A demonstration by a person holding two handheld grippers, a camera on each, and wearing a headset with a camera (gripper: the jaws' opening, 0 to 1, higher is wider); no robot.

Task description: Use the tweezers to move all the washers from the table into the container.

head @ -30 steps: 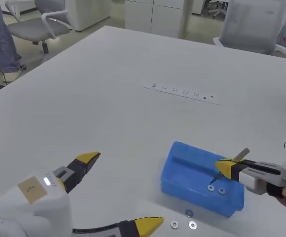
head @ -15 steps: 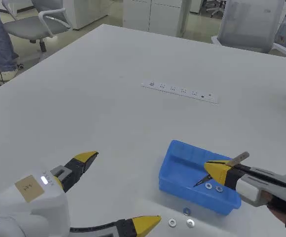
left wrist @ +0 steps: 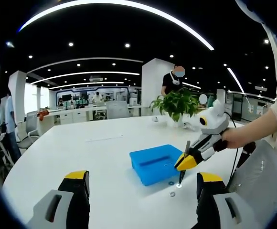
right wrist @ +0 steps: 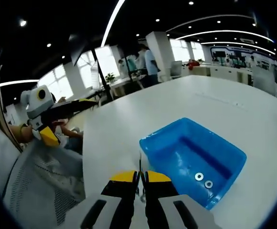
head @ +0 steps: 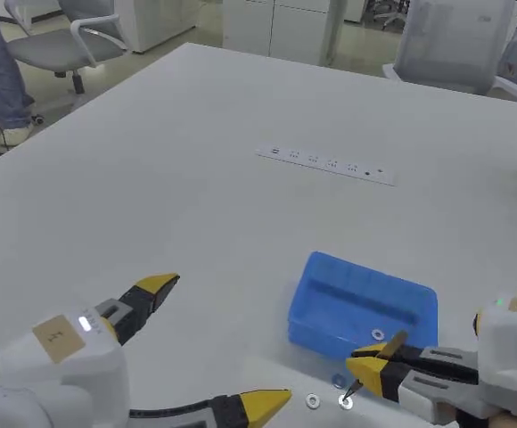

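At the near edge of the worktop [head: 196, 178], the right claw [head: 368, 366] is clenching the tweezers [head: 353, 389]. Their tips are pointing down and appear to be touching a washer [head: 345, 403] that is lying just beside the blue container [head: 321, 325]. 2 more washers [right wrist: 199, 176] are lying inside the container. The left claw [head: 214, 344] is hovering released, jaws wide apart, left of the container.
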